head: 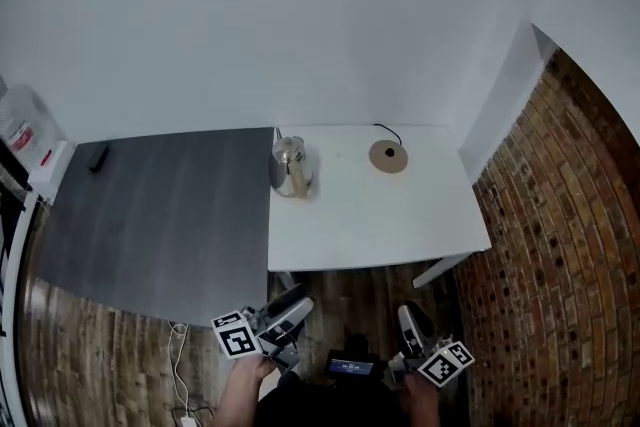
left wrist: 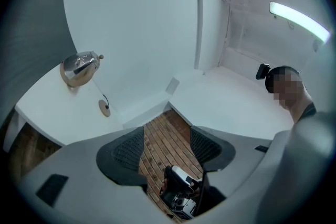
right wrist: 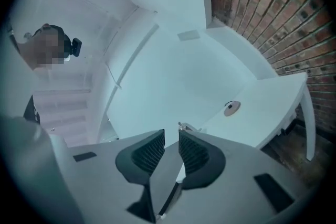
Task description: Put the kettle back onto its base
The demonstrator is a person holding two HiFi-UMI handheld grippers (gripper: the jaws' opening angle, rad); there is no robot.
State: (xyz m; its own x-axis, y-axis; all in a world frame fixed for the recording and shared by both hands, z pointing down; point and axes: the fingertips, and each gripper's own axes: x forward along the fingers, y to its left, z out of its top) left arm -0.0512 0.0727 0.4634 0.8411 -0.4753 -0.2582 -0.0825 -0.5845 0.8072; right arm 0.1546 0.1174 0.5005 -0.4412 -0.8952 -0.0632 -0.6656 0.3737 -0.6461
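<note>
The steel kettle (head: pixel 291 166) stands upright at the white table's (head: pixel 380 225) back left corner. Its round tan base (head: pixel 388 156), with a black cord, lies to its right, apart from it. Both grippers hang below the table's front edge, well short of it. My left gripper (head: pixel 295 300) is open, its jaws wide with nothing between; its view shows the kettle (left wrist: pixel 79 67) and base (left wrist: pixel 104 107) far off. My right gripper (head: pixel 412 312) has its jaws a narrow gap apart, empty; its view shows the base (right wrist: pixel 231 108), and the kettle's top (right wrist: pixel 185 127) peeks over the jaws.
A brick wall (head: pixel 560 245) runs along the table's right side. A dark grey surface (head: pixel 160 215) adjoins the table's left, with a small black object (head: pixel 99 157) at its far edge. Wood flooring (head: pixel 110 355) lies below. White walls stand behind.
</note>
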